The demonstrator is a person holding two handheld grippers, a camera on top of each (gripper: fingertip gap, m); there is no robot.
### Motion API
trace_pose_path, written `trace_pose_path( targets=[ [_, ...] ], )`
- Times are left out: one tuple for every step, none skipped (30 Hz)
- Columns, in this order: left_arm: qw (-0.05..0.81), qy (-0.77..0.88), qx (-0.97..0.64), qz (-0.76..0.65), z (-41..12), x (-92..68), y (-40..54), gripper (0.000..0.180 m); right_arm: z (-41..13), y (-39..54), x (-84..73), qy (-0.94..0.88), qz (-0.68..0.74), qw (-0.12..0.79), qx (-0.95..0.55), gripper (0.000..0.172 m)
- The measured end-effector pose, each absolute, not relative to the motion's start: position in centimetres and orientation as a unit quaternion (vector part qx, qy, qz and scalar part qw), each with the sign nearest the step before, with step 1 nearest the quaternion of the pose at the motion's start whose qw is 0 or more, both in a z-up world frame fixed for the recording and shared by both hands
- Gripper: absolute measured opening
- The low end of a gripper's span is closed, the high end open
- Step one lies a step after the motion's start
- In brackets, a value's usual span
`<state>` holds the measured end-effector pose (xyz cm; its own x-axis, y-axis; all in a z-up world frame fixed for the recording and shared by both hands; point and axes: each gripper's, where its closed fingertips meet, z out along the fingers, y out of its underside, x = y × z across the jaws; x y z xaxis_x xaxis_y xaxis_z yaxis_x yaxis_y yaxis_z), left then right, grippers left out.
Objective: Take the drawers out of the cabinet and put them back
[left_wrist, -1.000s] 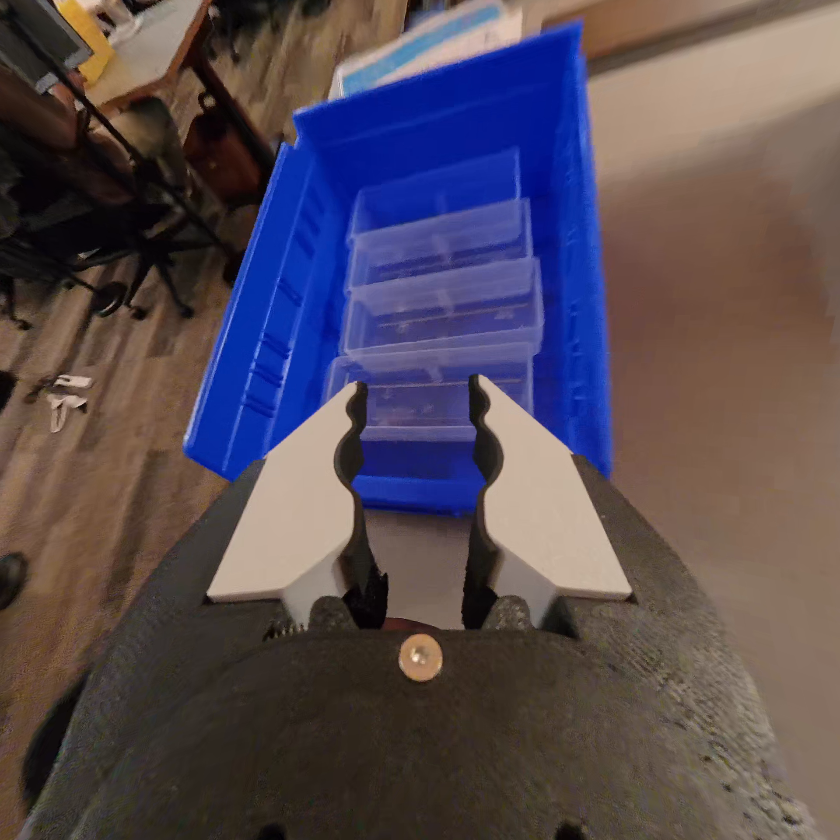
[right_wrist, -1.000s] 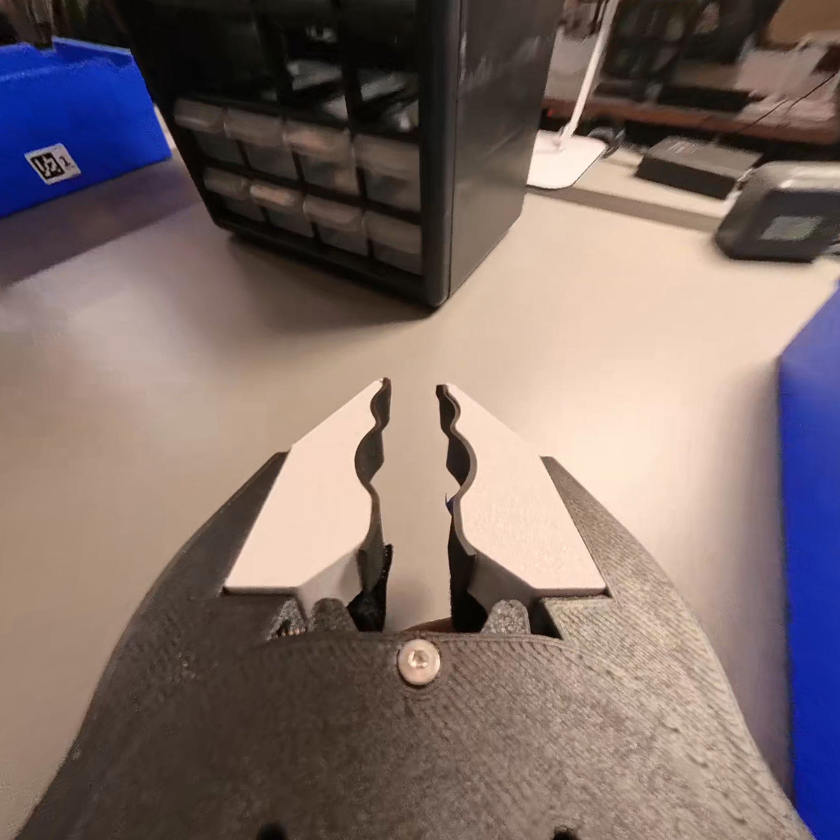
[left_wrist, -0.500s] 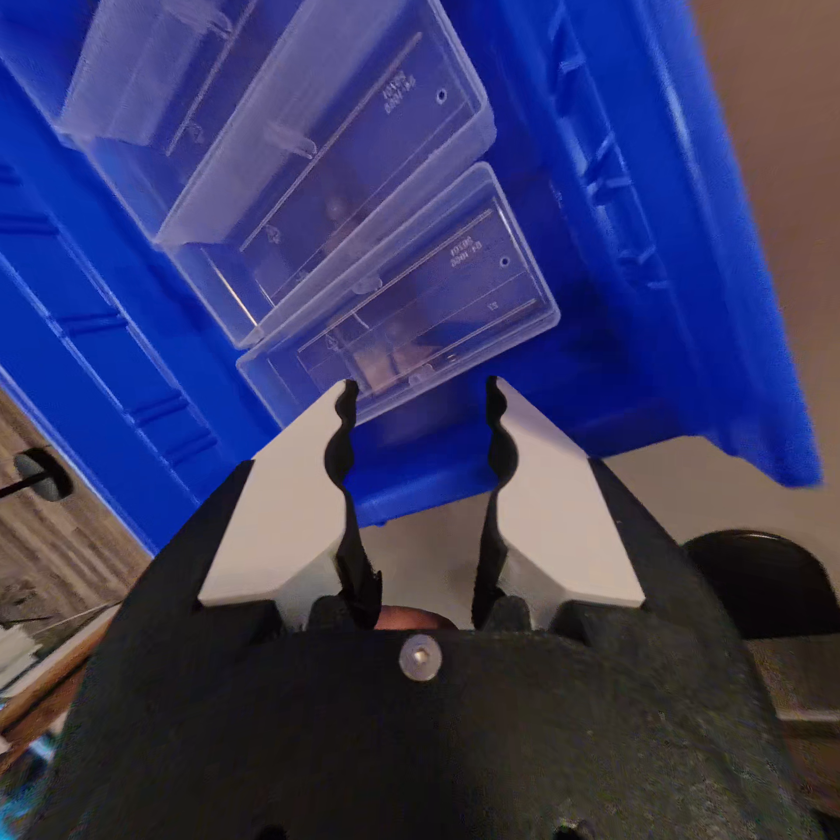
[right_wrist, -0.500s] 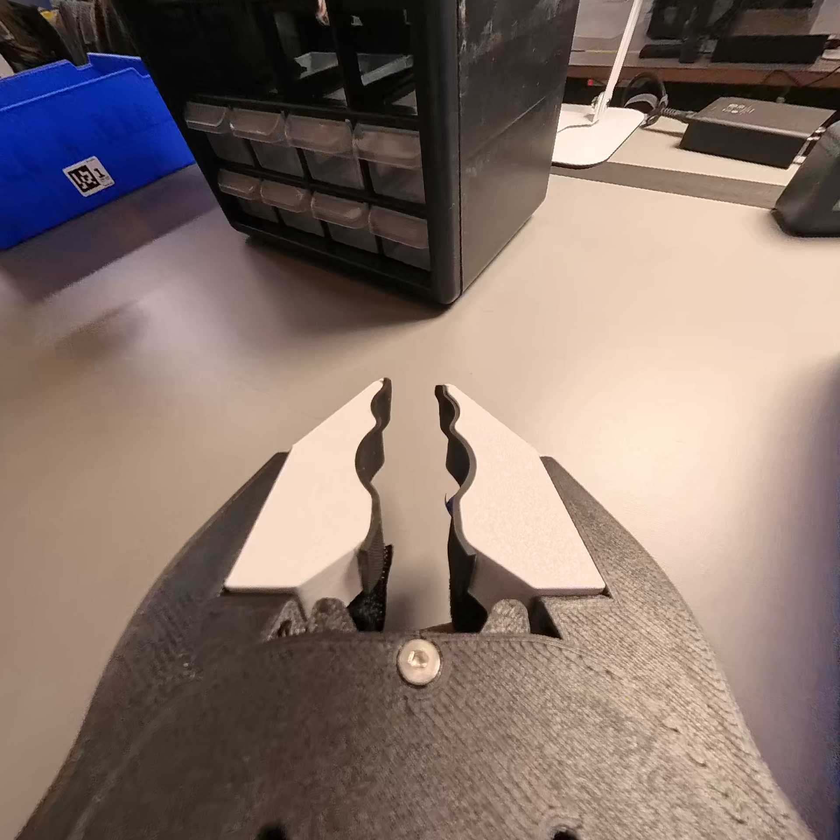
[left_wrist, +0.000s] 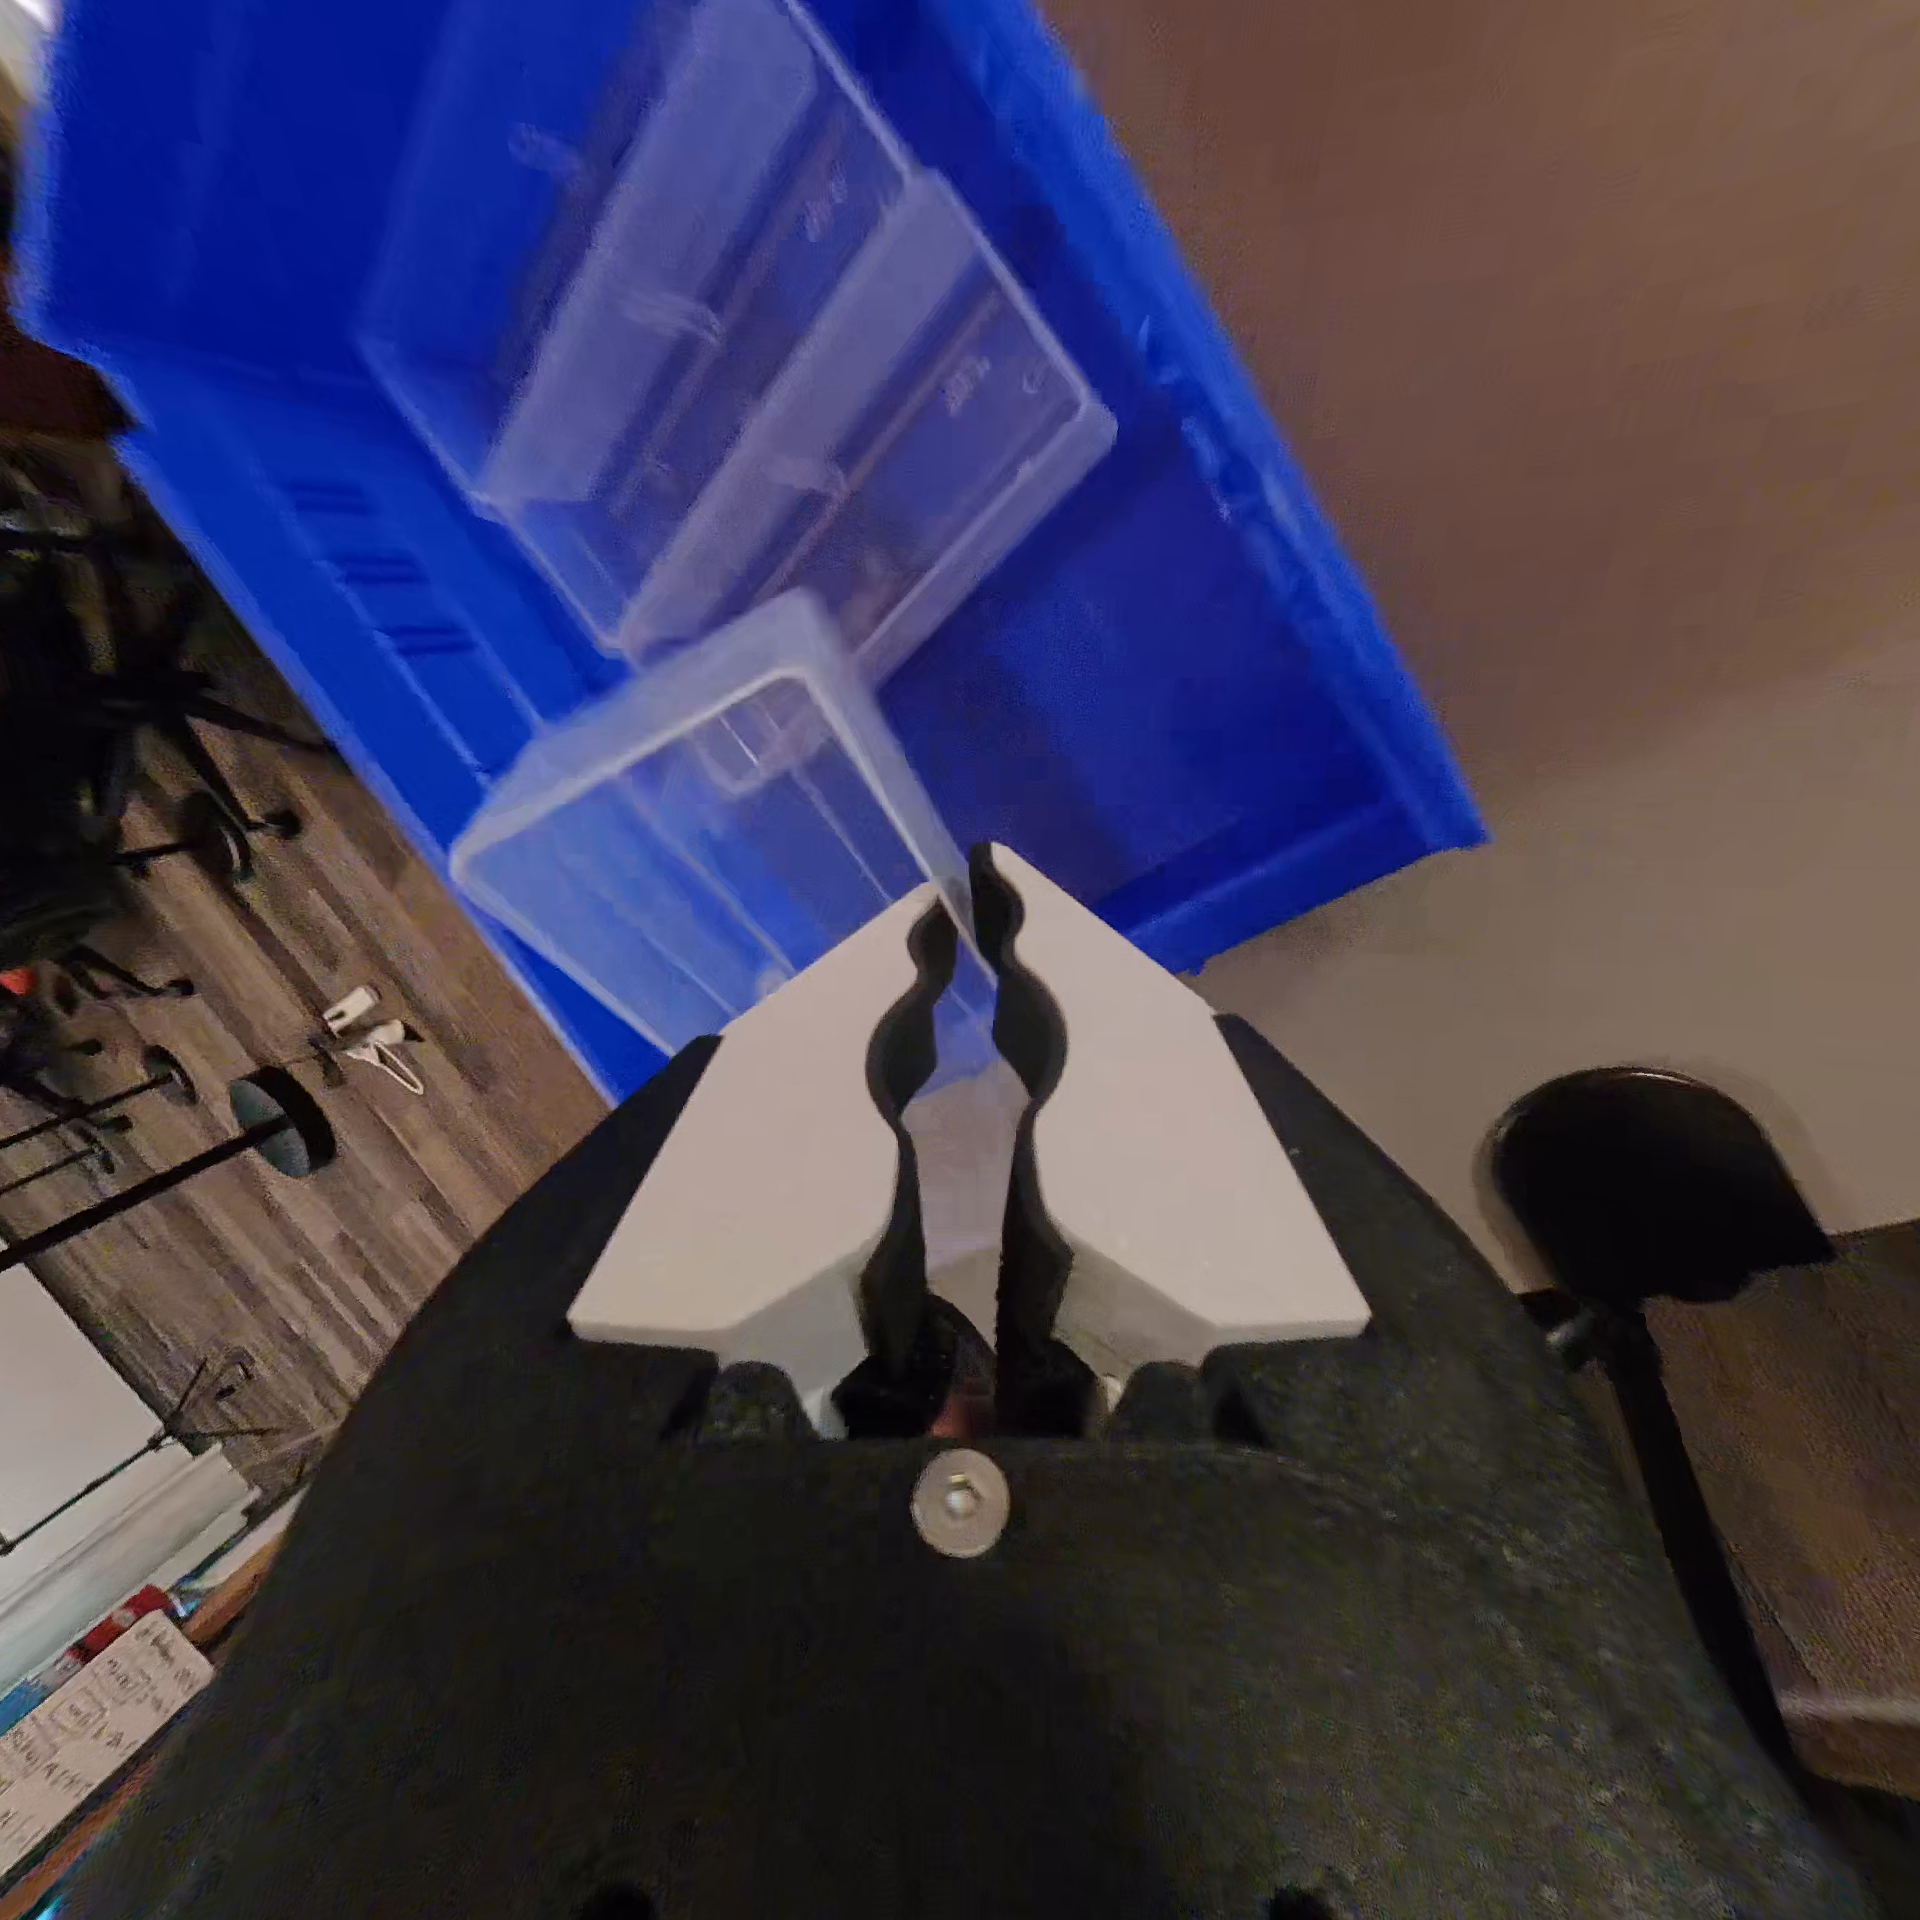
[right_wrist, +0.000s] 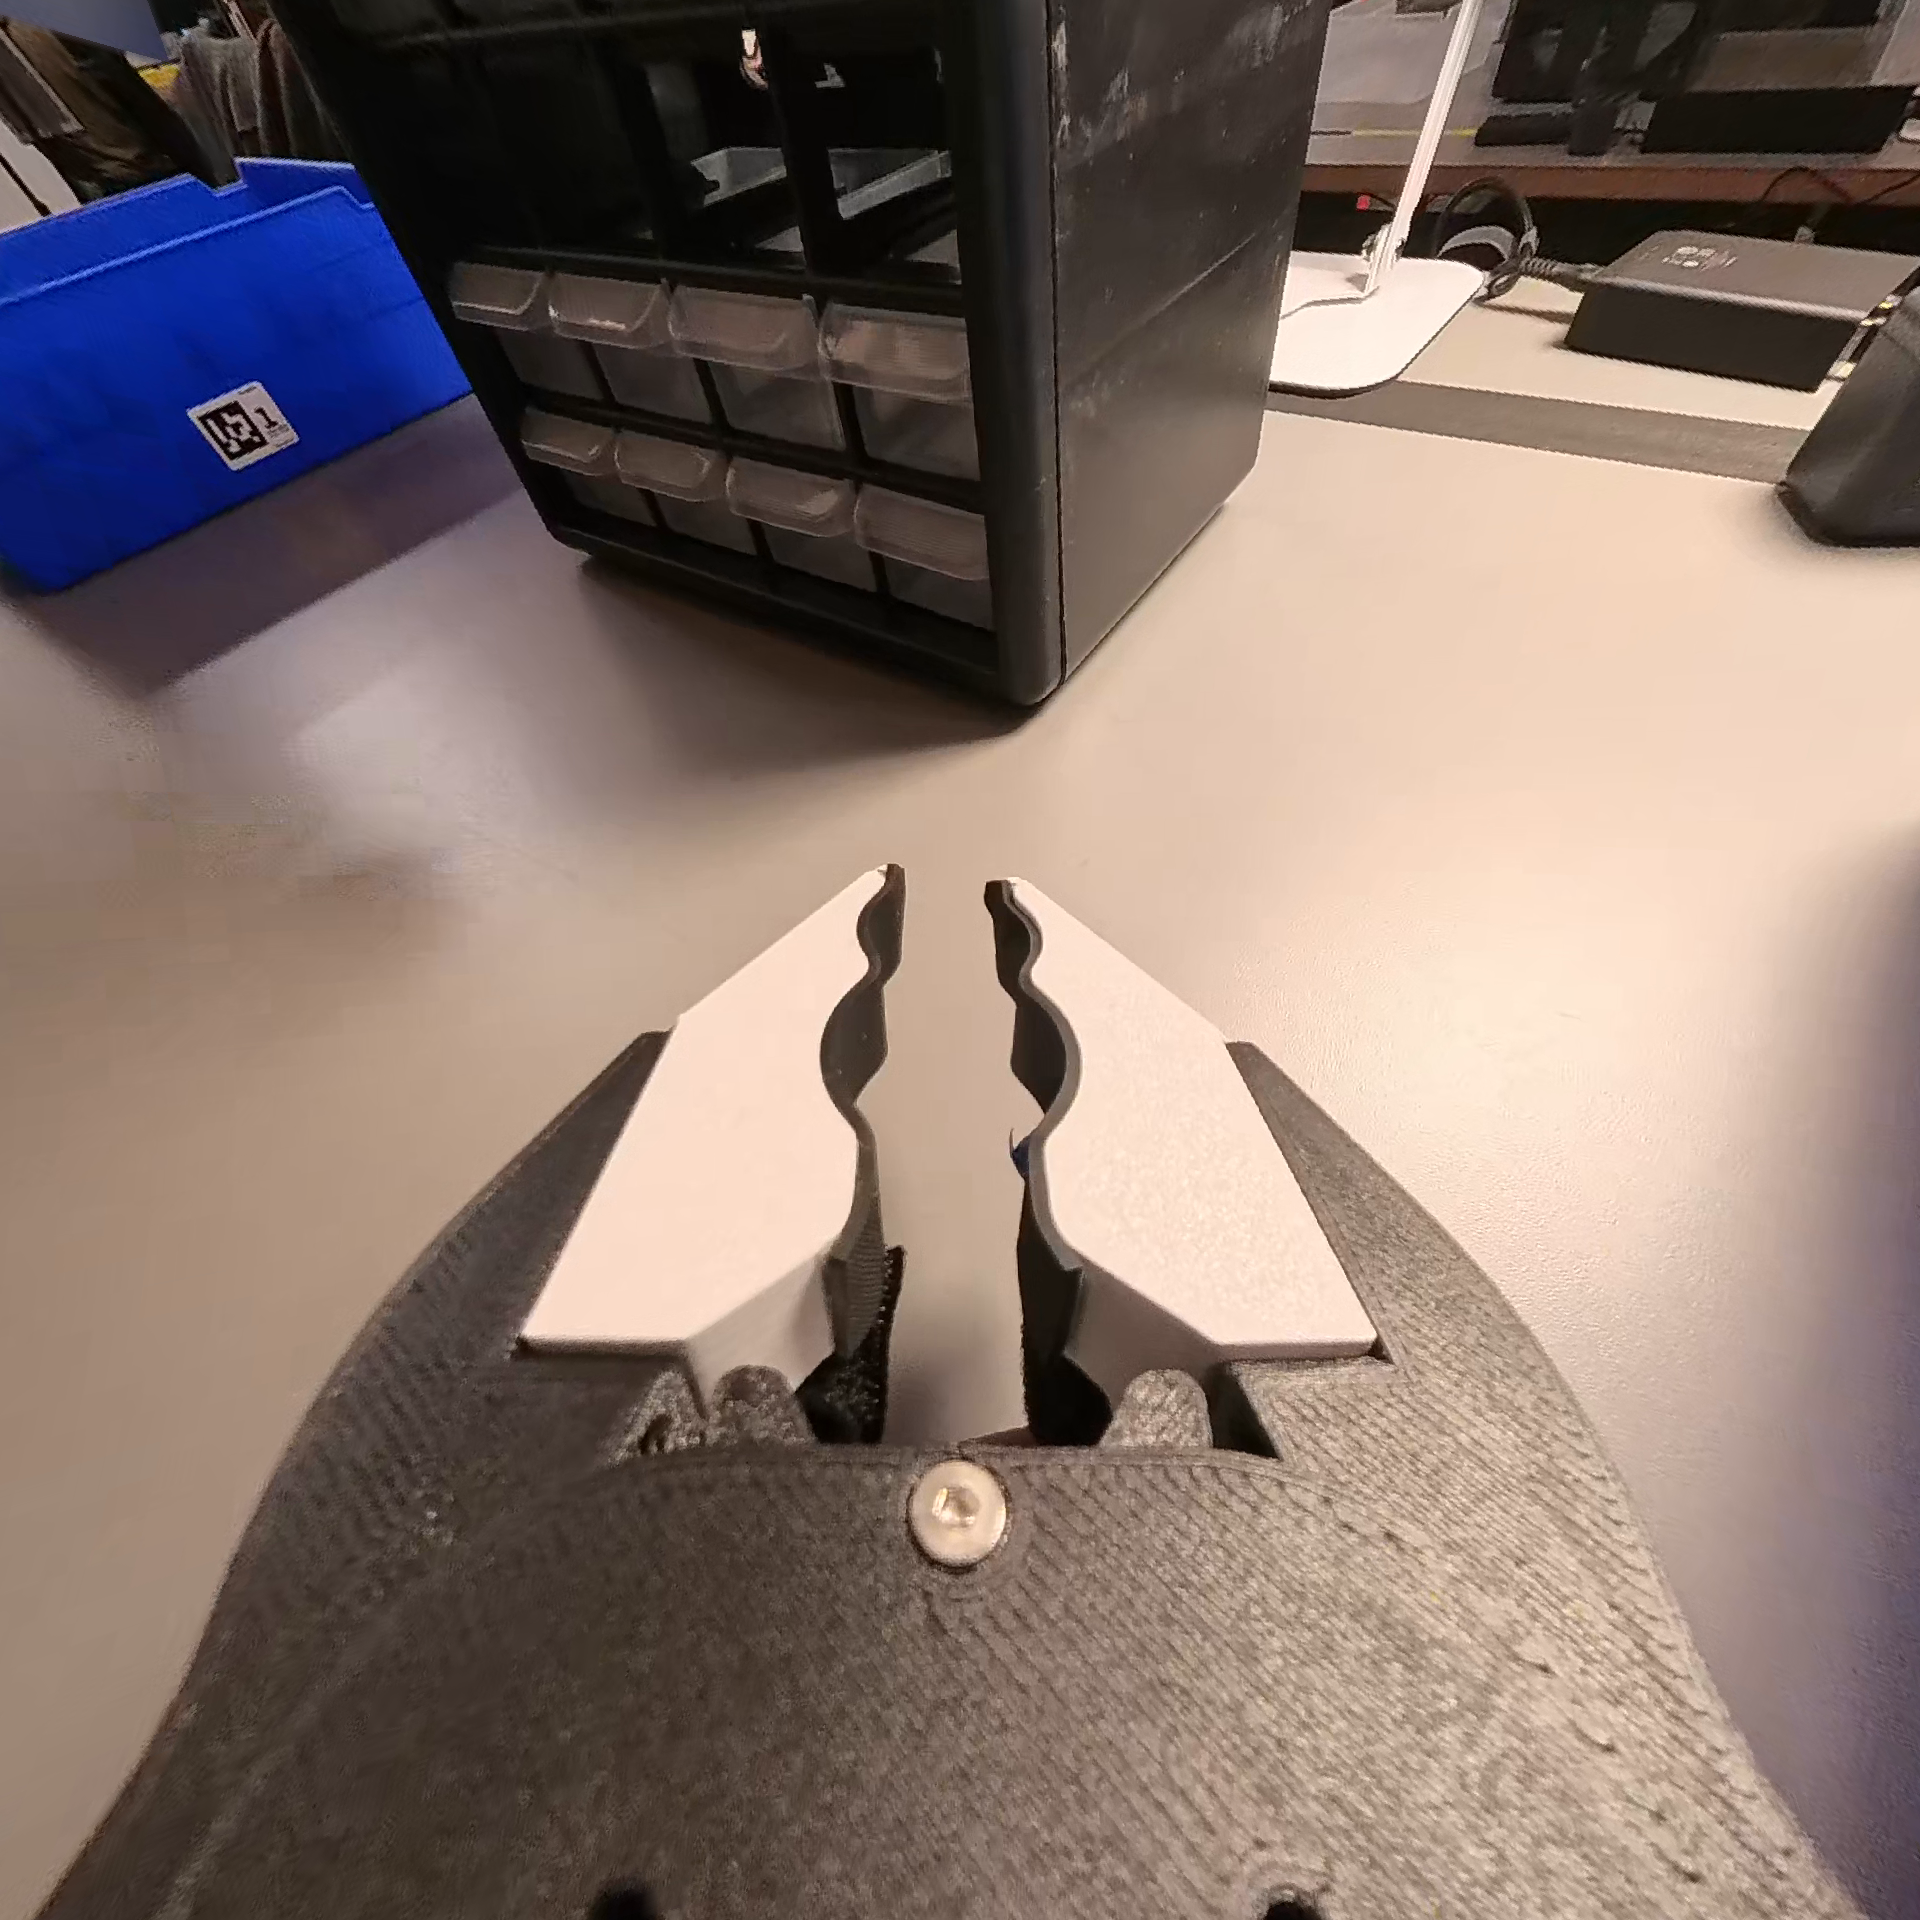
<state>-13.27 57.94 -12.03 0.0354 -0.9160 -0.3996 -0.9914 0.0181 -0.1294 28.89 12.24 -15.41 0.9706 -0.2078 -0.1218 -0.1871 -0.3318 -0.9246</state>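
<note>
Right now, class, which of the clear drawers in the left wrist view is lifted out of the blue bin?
The nearest clear drawer, pinched by its side wall in the left gripper and tilted up. The other drawers lie farther back in the blue bin.

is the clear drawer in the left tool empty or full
Empty. The clear drawer pinched by its wall in the left tool shows only the blue bin through it.

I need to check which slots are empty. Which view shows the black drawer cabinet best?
The right wrist view: the black drawer cabinet stands on the table ahead of the right claw, with two lower rows of clear drawers in place and open slots above. The left wrist view does not show it.
</note>
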Motion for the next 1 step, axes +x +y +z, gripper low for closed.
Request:
trace_pose_path(
  targets=[
    [0.206, 0.688, -0.690, 0.092, -10.72, -12.72, 57.41, 0.003, -15.41, 12.25, 28.89, 0.121, -0.009, 0.565, -0.816, 0.019]
  ],
)
